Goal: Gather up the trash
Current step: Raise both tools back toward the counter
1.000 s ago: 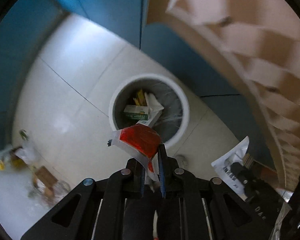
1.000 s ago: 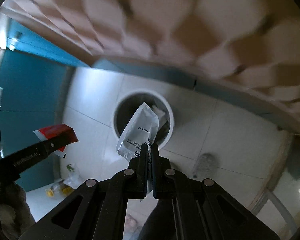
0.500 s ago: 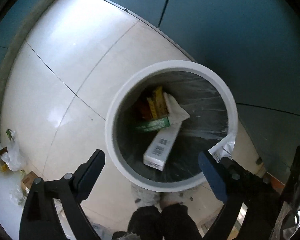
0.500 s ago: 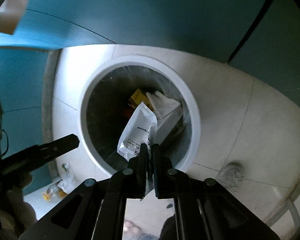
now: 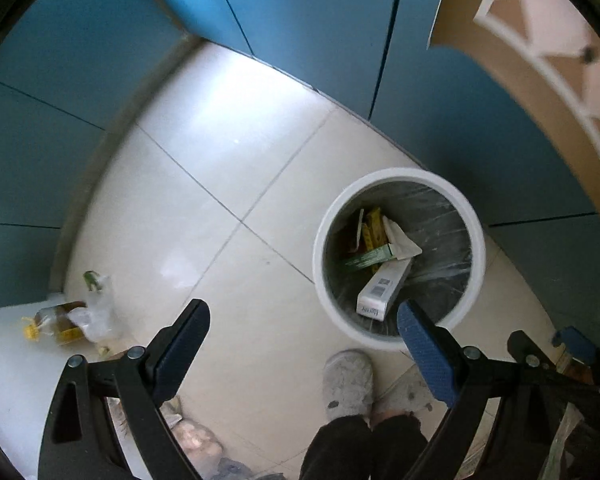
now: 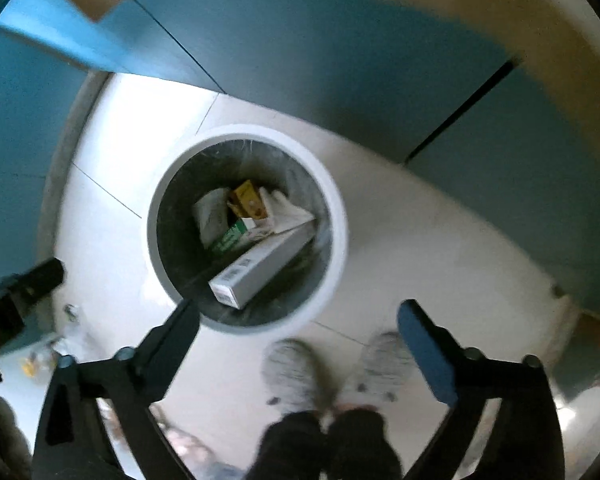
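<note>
- Right gripper (image 6: 298,316): jaws have just been opening, now spread wide with nothing between them. The white pouch (image 6: 211,216) it pinched a second ago lies inside the bin (image 6: 340,216).
- Left gripper (image 5: 302,320): jaws also spread, empty; its red packet is gone, not identifiable among the bin's contents.
- Judgement: both pieces deposited; more litter (image 5: 72,316) waits far left on the floor.
- Both grippers point straight down, right one above the bin, left one beside it.

A pale tiled floor (image 5: 204,168) carries a round white trash bin (image 5: 400,338) (lined with clear plastic, boxes inside), grey slippers (image 5: 348,384) just beside it, and an oil bottle (image 5: 56,322) with a crumpled bag (image 5: 98,312) well apart.
</note>
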`<state>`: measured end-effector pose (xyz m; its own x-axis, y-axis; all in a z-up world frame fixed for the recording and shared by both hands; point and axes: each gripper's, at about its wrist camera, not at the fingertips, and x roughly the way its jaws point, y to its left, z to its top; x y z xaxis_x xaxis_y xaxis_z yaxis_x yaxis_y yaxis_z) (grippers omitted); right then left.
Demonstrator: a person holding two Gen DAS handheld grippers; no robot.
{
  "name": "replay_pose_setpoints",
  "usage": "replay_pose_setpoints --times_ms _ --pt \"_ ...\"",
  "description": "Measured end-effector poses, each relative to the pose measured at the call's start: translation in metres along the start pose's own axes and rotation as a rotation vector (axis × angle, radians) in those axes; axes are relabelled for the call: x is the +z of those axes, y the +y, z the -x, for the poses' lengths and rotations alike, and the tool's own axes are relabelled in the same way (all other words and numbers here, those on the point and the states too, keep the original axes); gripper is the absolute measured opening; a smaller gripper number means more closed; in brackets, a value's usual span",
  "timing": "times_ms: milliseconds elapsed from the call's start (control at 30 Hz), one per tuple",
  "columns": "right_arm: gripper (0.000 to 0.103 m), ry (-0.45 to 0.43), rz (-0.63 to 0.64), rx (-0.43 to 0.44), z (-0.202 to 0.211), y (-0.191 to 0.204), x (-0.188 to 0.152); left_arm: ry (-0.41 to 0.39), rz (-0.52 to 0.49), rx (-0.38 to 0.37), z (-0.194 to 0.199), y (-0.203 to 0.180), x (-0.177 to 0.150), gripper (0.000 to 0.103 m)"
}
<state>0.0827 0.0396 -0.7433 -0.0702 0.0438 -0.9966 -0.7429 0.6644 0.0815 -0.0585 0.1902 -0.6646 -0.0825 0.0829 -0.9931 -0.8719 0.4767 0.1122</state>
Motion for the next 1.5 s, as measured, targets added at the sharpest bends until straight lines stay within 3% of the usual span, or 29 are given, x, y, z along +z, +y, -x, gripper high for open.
replay_pose_setpoints --times_ms 333,767,967,1200,1433,1500 --pt "0.103 -0.097 0.055 -0.043 0.177 0.008 -0.030 -0.094 -0.069 -0.017 0.161 0.000 -0.042 0.096" --pt "0.103 -0.233 0.087 -0.019 0.418 0.007 -0.096 -0.193 -0.082 -0.129 0.341 0.011 -0.095 0.096" --pt "0.103 -0.291 0.077 0.003 0.490 0.008 -0.126 -0.248 -0.087 -0.161 0.398 0.021 -0.112 0.096" --pt "0.103 -0.329 0.046 0.049 0.537 0.011 -0.154 -0.315 -0.102 -0.187 0.443 0.028 -0.118 0.096" --pt "0.103 -0.391 -0.072 0.137 0.576 -0.011 -0.150 -0.420 -0.168 -0.193 0.481 0.000 -0.090 0.096" --pt "0.103 -0.408 -0.119 0.159 0.585 -0.027 -0.141 -0.456 -0.199 -0.189 0.491 -0.017 -0.074 0.103"
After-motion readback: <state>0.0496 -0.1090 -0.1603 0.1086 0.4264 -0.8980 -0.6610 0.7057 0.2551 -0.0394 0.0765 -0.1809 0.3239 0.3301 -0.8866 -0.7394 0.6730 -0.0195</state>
